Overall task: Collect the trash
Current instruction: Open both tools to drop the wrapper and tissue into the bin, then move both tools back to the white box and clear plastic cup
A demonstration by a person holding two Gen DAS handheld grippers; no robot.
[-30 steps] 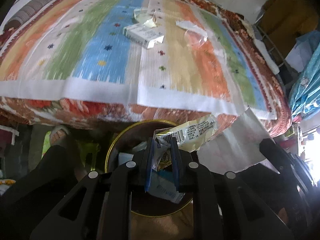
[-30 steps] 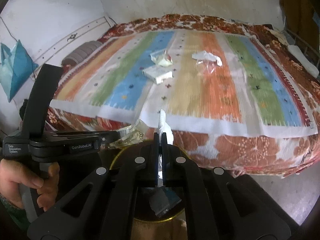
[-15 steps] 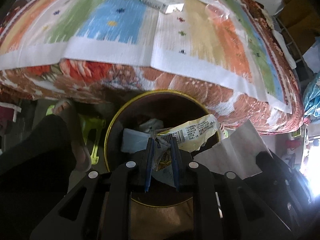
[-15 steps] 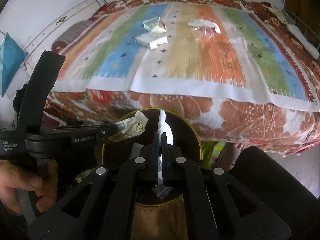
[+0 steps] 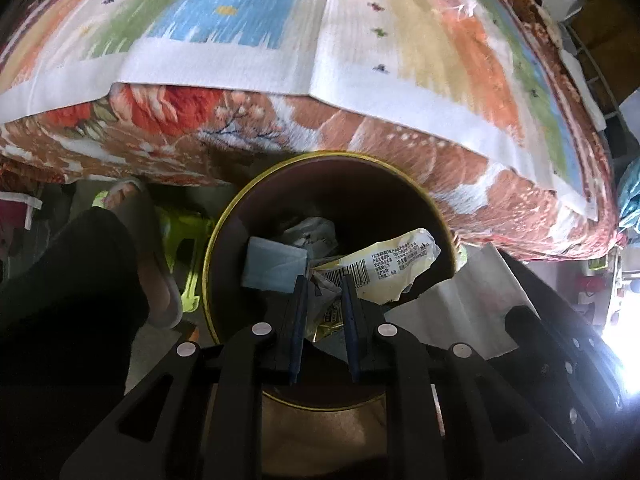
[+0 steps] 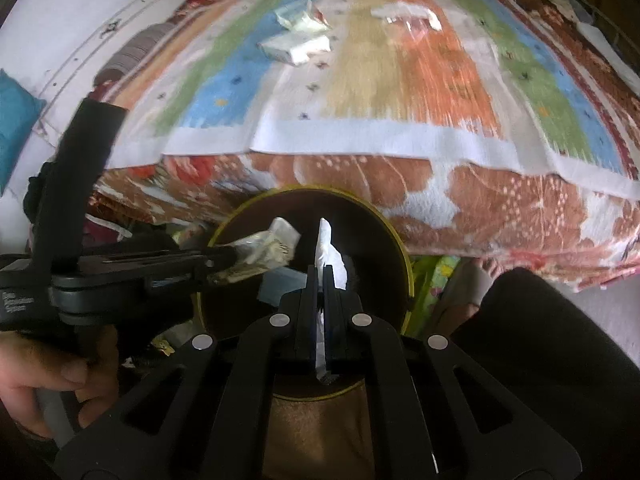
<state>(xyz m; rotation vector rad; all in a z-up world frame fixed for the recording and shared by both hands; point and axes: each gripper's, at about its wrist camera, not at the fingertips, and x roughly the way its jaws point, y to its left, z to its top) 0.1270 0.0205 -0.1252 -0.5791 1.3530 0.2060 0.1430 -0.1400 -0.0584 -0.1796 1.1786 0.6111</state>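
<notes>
In the left wrist view, I have the left gripper (image 5: pixel 323 284) pinched on a crumpled snack wrapper (image 5: pixel 384 268), whose pale printed end sticks out to the right of centre, over the open mouth of the round trash bin (image 5: pixel 224 240). The wrapper reads as thin film: very light, limp and probably slick, so I judge the hold is best kept on the bunched end between the pads rather than on a loose flap. The bin already holds a pale blue folded piece (image 5: pixel 274 266) and other scraps. At the right of the frame a sheet of white paper (image 5: pixel 460 312) hangs from the right gripper; it looks flat, light and easily creased. In the right wrist view, the right gripper (image 6: pixel 320 272) is pressed together on that white paper, seen edge-on at frame centre over the bin's dark interior. The left gripper enters from the left with its wrapper just beside the paper, so sideways room between the two tools is small. The bin's yellow rim sits close under the bed edge (image 6: pixel 360 176) at the top and beside the person's foot (image 6: pixel 472 280) at the right; the freest room, in my judgement, is straight down. More litter, a small carton (image 6: pixel 296 46) and a clear plastic wrap (image 6: pixel 408 16), lies on the striped cover in the upper part of the frame.
</notes>
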